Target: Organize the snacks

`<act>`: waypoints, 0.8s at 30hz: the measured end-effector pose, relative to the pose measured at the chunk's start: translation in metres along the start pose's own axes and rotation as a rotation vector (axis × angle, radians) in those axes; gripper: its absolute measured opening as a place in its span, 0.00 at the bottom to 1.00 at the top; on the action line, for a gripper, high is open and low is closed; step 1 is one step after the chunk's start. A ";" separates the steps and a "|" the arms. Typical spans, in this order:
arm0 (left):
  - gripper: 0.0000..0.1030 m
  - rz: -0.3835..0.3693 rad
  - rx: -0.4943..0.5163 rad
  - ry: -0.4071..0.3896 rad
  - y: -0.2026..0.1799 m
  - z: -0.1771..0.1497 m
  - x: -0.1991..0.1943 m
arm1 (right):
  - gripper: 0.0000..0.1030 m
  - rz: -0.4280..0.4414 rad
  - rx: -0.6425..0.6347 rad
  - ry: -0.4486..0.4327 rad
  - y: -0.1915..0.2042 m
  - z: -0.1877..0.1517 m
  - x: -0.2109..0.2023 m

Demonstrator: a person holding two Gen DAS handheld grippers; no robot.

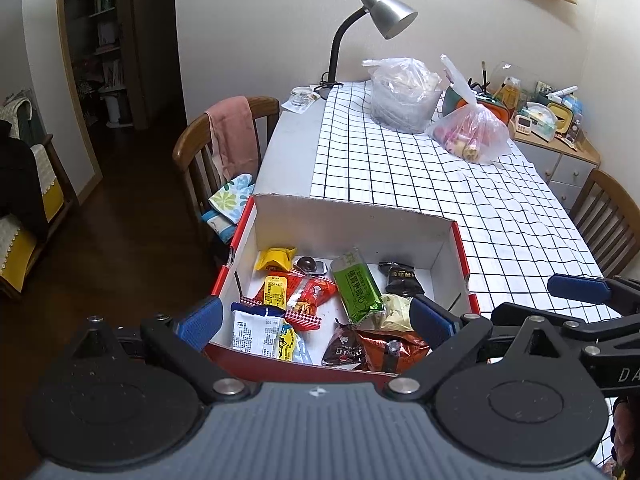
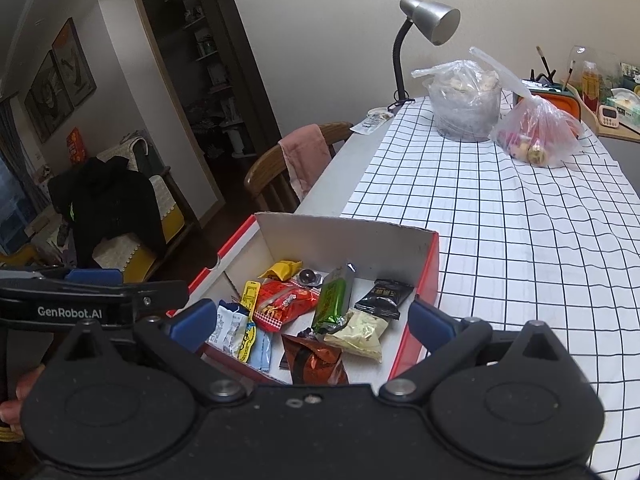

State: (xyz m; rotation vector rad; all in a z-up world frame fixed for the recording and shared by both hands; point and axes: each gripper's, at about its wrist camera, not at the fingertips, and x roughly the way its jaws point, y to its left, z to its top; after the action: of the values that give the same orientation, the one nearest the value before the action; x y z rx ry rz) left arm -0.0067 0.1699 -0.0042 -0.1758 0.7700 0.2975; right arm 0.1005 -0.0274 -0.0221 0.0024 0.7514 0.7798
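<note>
Your left claw (image 1: pixel 316 320) and right claw (image 2: pixel 312 326) both hang spread wide and empty over the red box (image 1: pixel 462 258) at the worktop (image 1: pixel 500 216) edge. The snacks lie heaped inside it, green packet (image 1: pixel 356 288) leaning on top

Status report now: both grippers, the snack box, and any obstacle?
Left gripper open, empty, above red box. Right gripper open, empty, same box. Snack packets loose inside. Nothing blocking.

A red box (image 1: pixel 460 248) with white inside sits on a white, black-gridded tablecloth (image 1: pixel 440 184).
</note>
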 end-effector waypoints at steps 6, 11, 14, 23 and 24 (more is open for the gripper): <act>0.97 -0.001 -0.004 0.003 0.000 0.000 0.002 | 0.99 -0.003 0.017 0.006 -0.004 0.001 0.001; 0.97 -0.002 -0.001 0.006 -0.003 0.000 0.004 | 0.99 -0.007 0.023 0.003 -0.006 0.003 0.002; 0.97 -0.001 0.005 0.008 -0.004 0.000 0.005 | 0.99 -0.009 0.026 0.007 -0.007 0.003 0.003; 0.97 0.004 0.009 0.016 -0.006 0.000 0.007 | 0.98 -0.008 0.032 0.016 -0.010 0.004 0.005; 0.97 0.003 0.009 0.017 -0.007 0.000 0.007 | 0.98 -0.008 0.033 0.017 -0.010 0.004 0.006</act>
State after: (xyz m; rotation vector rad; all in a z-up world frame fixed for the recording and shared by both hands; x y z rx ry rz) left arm 0.0002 0.1650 -0.0091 -0.1689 0.7881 0.2960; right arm 0.1119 -0.0300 -0.0250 0.0227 0.7796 0.7603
